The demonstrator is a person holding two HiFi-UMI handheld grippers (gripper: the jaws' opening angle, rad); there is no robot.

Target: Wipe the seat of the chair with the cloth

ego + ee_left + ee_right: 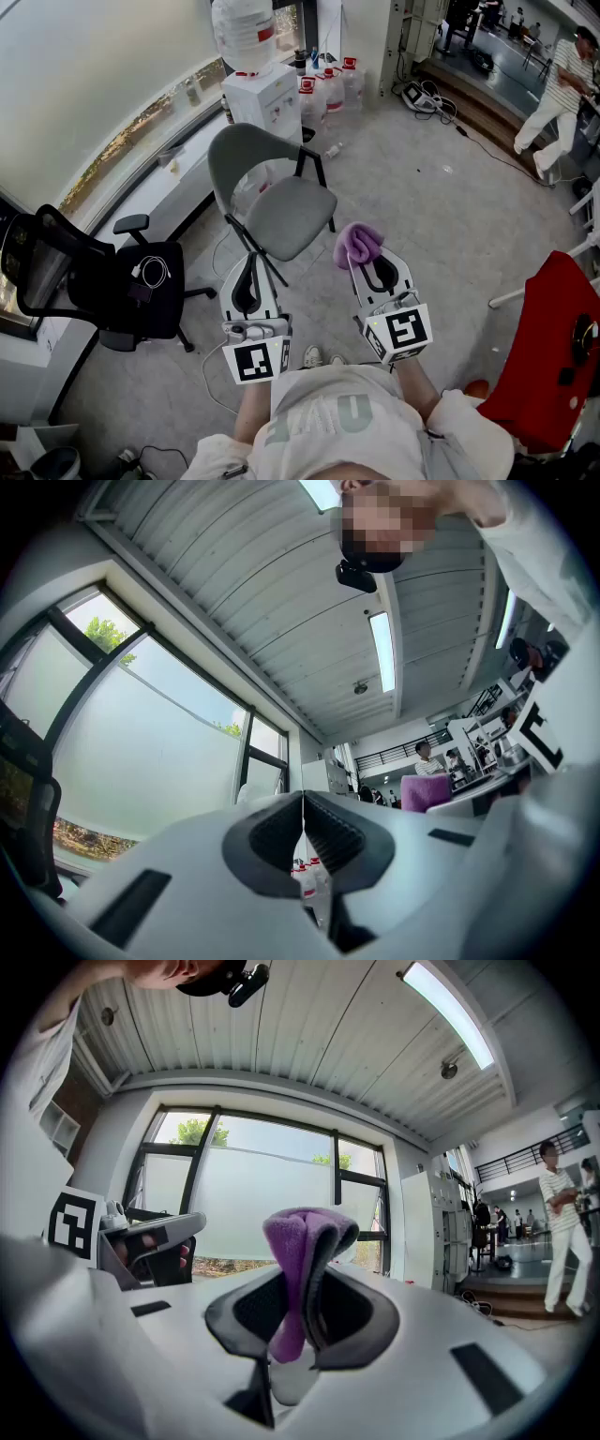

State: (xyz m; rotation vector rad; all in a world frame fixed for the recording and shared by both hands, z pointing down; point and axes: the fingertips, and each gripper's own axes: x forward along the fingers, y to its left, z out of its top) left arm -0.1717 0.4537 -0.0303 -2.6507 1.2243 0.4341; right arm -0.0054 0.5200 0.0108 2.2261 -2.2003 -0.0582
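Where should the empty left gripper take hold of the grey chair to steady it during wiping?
Take the grey chair by the top rim of its backrest, from above, after opening the shut left gripper. That rim is thin, upright and away from the seat, which the right gripper's purple cloth probably needs free.

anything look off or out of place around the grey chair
Nothing looks spilled or broken. One small thing, maybe a bottle, lies loose on the floor behind the chair, apart from the jugs. The cloth is bunched in the right gripper, not yet on the seat.
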